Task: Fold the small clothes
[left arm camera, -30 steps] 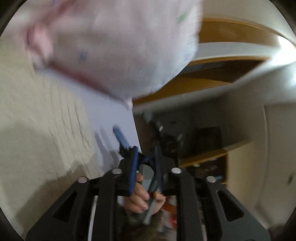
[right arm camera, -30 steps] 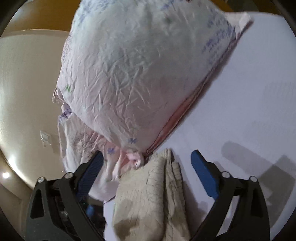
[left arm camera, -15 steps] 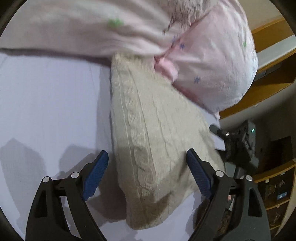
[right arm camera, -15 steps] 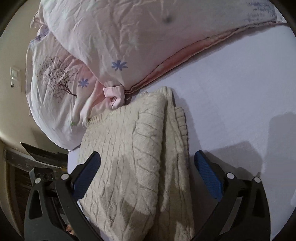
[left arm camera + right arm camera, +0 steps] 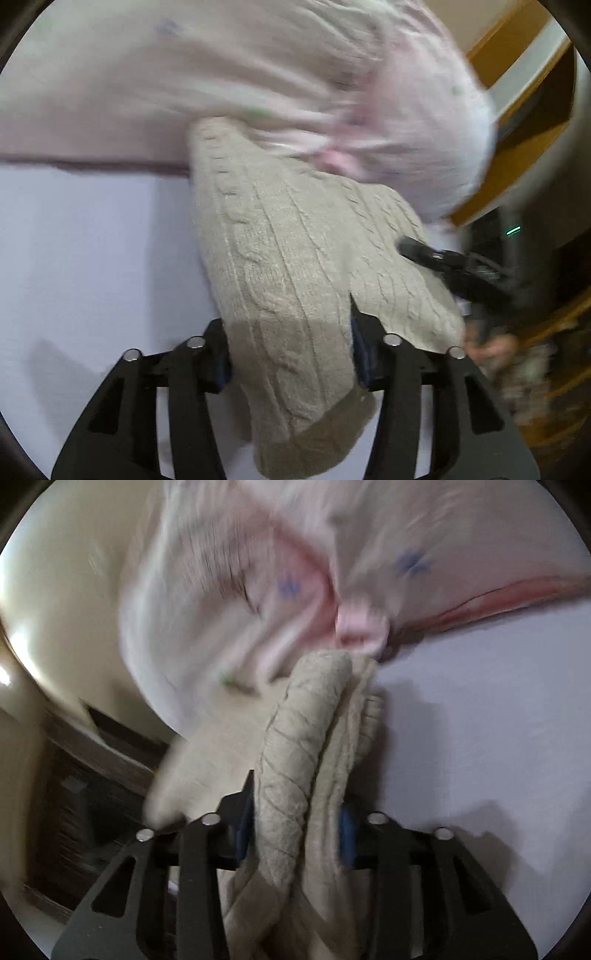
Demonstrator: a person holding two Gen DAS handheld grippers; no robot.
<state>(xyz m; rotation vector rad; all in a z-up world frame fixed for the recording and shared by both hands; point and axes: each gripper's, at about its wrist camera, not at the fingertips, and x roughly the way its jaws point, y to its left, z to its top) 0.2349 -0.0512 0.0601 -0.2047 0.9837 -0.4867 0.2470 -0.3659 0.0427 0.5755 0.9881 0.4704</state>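
Note:
A folded beige cable-knit sweater (image 5: 295, 251) lies on the white bed sheet (image 5: 92, 240), its far end against a pink pillow. My left gripper (image 5: 290, 350) is shut on the near edge of the sweater, which bulges between the blue pads. My right gripper (image 5: 295, 823) is shut on another edge of the same sweater (image 5: 299, 738), gripping its stacked folded layers. The right gripper's black body (image 5: 454, 266) shows at the sweater's right side in the left wrist view.
Pink floral pillows (image 5: 295, 74) lie across the head of the bed, also in the right wrist view (image 5: 295, 561). The bed edge is on the right in the left wrist view, with wooden furniture (image 5: 517, 74) beyond. The white sheet (image 5: 480, 720) extends to the right.
Both grippers moved forward onto the sweater and closed on it; half a second ago both were open around it. The views are now blurred by motion.

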